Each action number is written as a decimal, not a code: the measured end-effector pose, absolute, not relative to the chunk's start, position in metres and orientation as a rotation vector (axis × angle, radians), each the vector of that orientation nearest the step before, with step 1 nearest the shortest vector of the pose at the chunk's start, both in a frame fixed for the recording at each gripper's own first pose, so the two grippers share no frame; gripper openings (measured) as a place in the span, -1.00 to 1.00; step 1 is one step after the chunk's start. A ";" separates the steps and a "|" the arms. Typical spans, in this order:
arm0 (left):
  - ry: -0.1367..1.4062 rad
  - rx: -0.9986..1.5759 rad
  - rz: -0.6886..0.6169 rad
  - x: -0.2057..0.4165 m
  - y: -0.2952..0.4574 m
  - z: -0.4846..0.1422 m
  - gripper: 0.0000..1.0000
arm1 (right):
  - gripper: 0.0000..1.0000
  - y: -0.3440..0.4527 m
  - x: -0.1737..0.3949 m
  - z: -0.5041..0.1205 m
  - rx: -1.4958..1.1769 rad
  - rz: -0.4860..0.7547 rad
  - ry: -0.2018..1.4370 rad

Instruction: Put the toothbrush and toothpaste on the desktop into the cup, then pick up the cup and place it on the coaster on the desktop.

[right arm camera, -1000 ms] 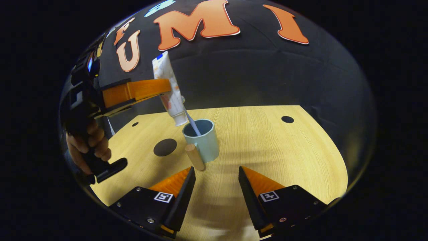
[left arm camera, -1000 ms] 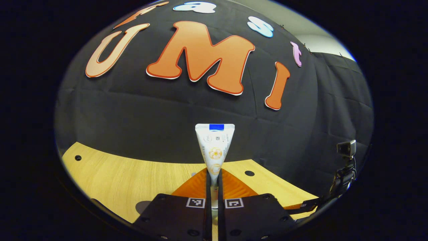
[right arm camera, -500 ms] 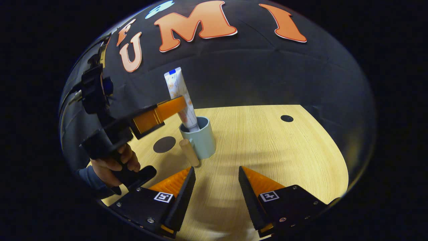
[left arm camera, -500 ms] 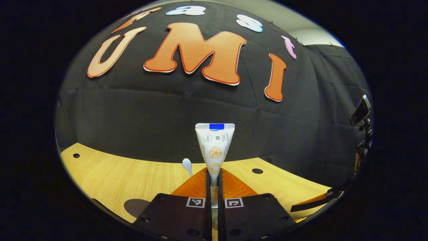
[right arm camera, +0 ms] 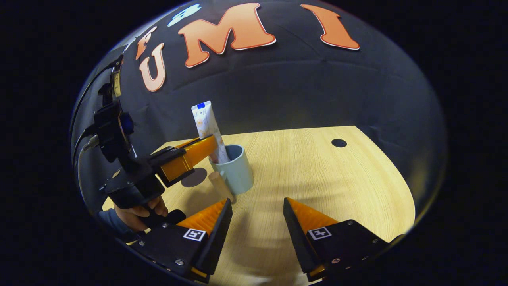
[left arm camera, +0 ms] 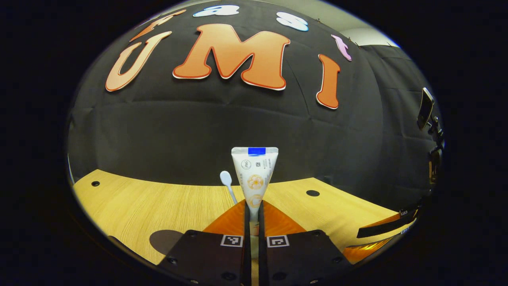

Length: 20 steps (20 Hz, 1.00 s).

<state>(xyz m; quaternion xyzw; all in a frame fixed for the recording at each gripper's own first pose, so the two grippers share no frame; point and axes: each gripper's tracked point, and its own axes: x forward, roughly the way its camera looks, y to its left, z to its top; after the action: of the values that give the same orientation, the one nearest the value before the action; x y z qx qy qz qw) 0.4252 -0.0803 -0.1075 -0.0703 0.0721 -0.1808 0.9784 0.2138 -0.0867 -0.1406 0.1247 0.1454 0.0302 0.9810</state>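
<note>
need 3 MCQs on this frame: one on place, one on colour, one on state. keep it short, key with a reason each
1. Where is the lower end of the toothpaste tube?
A. lying flat on the table
B. inside the cup
C. on the coaster

2. What colour is the cup?
A. light blue
B. red
C. black

3. How does the right gripper stand?
A. shut on the cup
B. shut on the toothbrush
C. open, holding nothing

Key: B, the right gripper view has the tube upright with its bottom past the rim, the left gripper clamped on it. A, the wall is pale blue. C, its fingers are spread over bare table.
</note>
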 end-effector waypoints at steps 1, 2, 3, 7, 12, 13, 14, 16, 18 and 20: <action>0.154 -0.137 -0.368 0.425 -0.079 -0.110 -0.84 | 0.57 -0.088 0.214 -0.140 0.250 0.056 0.294; 0.164 -0.133 -0.370 0.424 -0.079 -0.112 -0.82 | 0.58 -0.089 0.215 -0.139 0.249 0.055 0.292; 0.174 -0.134 -0.378 0.421 -0.080 -0.114 -0.80 | 0.58 -0.089 0.216 -0.138 0.247 0.053 0.291; 0.175 -0.146 -0.369 0.418 -0.072 -0.110 -0.36 | 0.58 -0.094 0.217 -0.134 0.232 0.043 0.288; 0.198 -0.183 -0.357 0.407 -0.068 -0.107 0.04 | 0.58 -0.103 0.219 -0.130 0.244 0.014 0.290; 0.207 -0.183 -0.362 0.402 -0.069 -0.108 0.41 | 0.58 -0.105 0.219 -0.128 0.241 0.008 0.291; 0.213 -0.180 -0.368 0.400 -0.069 -0.106 0.40 | 0.58 -0.106 0.219 -0.126 0.240 0.006 0.291; 0.209 -0.163 -0.366 0.394 -0.063 -0.097 0.58 | 0.58 -0.107 0.219 -0.121 0.241 0.002 0.293; 0.207 -0.151 -0.361 0.387 -0.054 -0.087 0.75 | 0.57 -0.106 0.216 -0.114 0.236 0.004 0.294; 0.219 -0.159 -0.349 0.382 -0.041 -0.077 0.81 | 0.58 -0.101 0.216 -0.105 0.229 0.016 0.300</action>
<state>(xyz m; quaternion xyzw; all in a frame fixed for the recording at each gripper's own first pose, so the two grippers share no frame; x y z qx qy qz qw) 0.3816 -0.0409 -0.0768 -0.0788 0.1085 -0.1730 0.9757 0.2157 -0.1012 -0.1048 0.1140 0.1493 0.0078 0.9822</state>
